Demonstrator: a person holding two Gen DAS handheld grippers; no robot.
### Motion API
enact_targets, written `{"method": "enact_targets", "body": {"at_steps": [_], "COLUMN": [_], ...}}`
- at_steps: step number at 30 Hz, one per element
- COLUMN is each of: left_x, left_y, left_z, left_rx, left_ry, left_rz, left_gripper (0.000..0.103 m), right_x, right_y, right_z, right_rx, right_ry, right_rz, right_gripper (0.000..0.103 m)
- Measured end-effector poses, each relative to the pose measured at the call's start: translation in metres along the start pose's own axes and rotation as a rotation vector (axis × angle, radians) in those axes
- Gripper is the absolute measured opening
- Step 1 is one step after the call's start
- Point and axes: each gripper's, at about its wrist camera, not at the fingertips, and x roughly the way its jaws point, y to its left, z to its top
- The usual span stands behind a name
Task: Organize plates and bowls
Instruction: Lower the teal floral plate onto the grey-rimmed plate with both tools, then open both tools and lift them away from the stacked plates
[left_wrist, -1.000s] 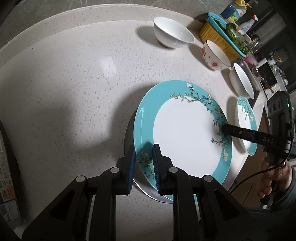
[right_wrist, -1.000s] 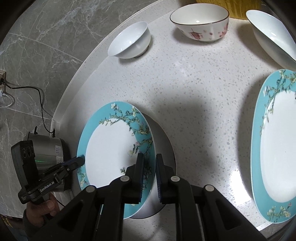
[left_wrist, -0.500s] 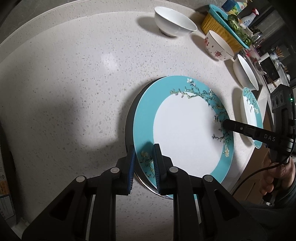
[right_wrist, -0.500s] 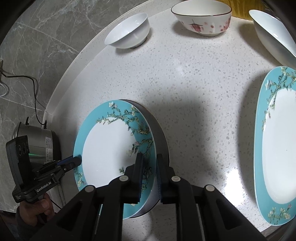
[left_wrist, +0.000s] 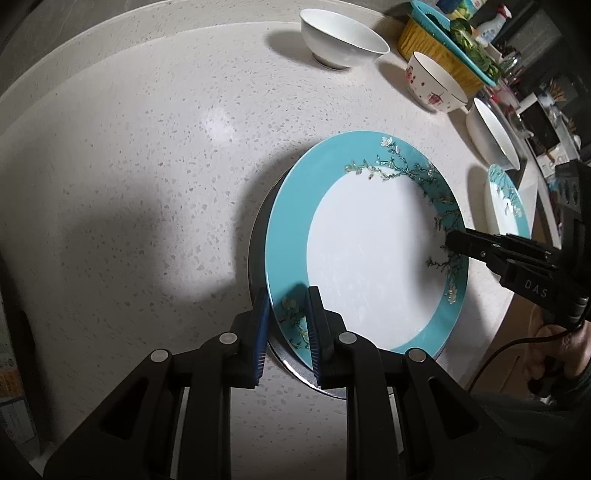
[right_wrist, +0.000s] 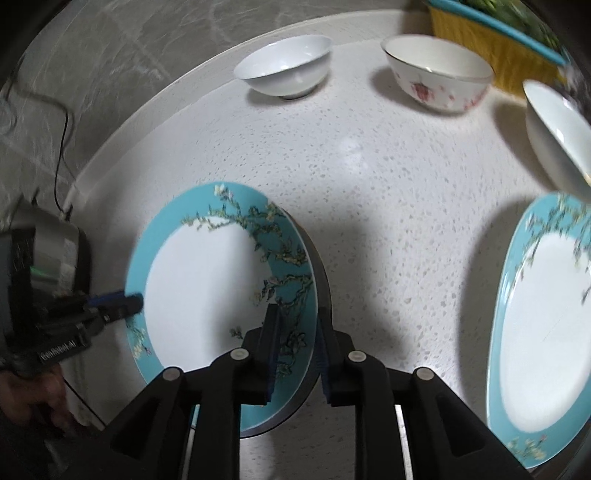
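A teal-rimmed floral plate (left_wrist: 369, 243) lies on a round grey metal plate (left_wrist: 258, 258) on the white counter. My left gripper (left_wrist: 286, 314) is shut on the teal plate's near rim. My right gripper (right_wrist: 295, 332) is shut on the opposite rim of the same plate (right_wrist: 207, 288); its fingers (left_wrist: 465, 242) show at the plate's right edge in the left wrist view. A second teal plate (right_wrist: 543, 325) lies to the right and also shows in the left wrist view (left_wrist: 504, 203). A white bowl (left_wrist: 340, 38), a red-flowered bowl (left_wrist: 432, 83) and another white bowl (left_wrist: 491, 134) stand behind.
A yellow basket (left_wrist: 443, 48) with greens stands at the back right, with bottles behind it. The counter (left_wrist: 147, 166) has a raised curved rim at the back. A metal appliance (right_wrist: 48, 243) with a cable stands at the left edge in the right wrist view.
Both grippers stay shut on the teal plate. The plate and the grey one under it have shifted slightly; the right wrist view has swung and is now blurred by motion.
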Motion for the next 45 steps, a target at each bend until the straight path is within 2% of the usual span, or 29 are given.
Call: {"method": "enact_targets", "body": {"at_steps": [11, 16, 18, 19, 20, 21, 24, 27, 29, 32, 34, 38, 41, 45], "left_x": [0.003, 0.004, 0.005, 0.005, 0.005, 0.006, 0.005, -0.003, -0.013, -0.034, -0.047, -0.064, -0.063, -0.040], "left_y": [-0.012, -0.019, -0.021, -0.023, -0.024, -0.025, -0.022, -0.017, -0.015, -0.018, -0.027, -0.063, -0.101, -0.150], "left_z": [0.000, -0.002, -0.003, -0.003, -0.004, -0.004, -0.008, -0.006, 0.001, 0.016, 0.029, 0.052, 0.061, 0.067], "left_rx": [0.050, 0.071, 0.080, 0.080, 0.081, 0.079, 0.060, 0.043, 0.025, 0.004, 0.005, 0.043, 0.103, 0.143], "left_ry": [0.002, -0.009, -0.011, -0.013, -0.013, -0.010, -0.011, -0.021, -0.041, -0.081, -0.107, -0.132, -0.126, -0.079], "left_rz": [0.062, 0.095, 0.093, 0.076, 0.082, 0.091, 0.079, 0.074, 0.041, -0.045, -0.120, -0.258, -0.294, -0.305], "left_gripper": [0.022, 0.027, 0.035, 0.047, 0.064, 0.072, 0.072, 0.073, 0.075, 0.081, 0.082, 0.088, 0.088, 0.088], "right_x": [0.003, 0.006, 0.007, 0.007, 0.009, 0.009, 0.007, 0.001, -0.006, -0.025, -0.039, -0.077, -0.113, -0.154], "right_y": [0.018, 0.026, 0.028, 0.028, 0.029, 0.030, 0.030, 0.026, 0.021, 0.012, 0.004, -0.024, -0.058, -0.115], "right_z": [-0.001, 0.000, 0.001, 0.001, 0.001, 0.002, 0.000, 0.001, 0.002, 0.004, 0.005, 0.004, -0.001, -0.015], "right_rx": [-0.111, -0.156, -0.167, -0.169, -0.170, -0.171, -0.150, -0.117, -0.087, -0.035, 0.002, 0.084, 0.147, 0.201], "right_ry": [0.006, 0.006, 0.002, 0.001, -0.001, -0.005, -0.004, -0.023, -0.043, -0.087, -0.103, -0.158, -0.228, -0.290], "right_rz": [-0.136, -0.193, -0.200, -0.198, -0.198, -0.192, -0.172, -0.162, -0.145, -0.104, -0.052, 0.086, 0.174, 0.194], "right_gripper": [0.024, 0.024, 0.025, 0.027, 0.028, 0.028, 0.036, 0.048, 0.064, 0.078, 0.082, 0.083, 0.085, 0.086]}}
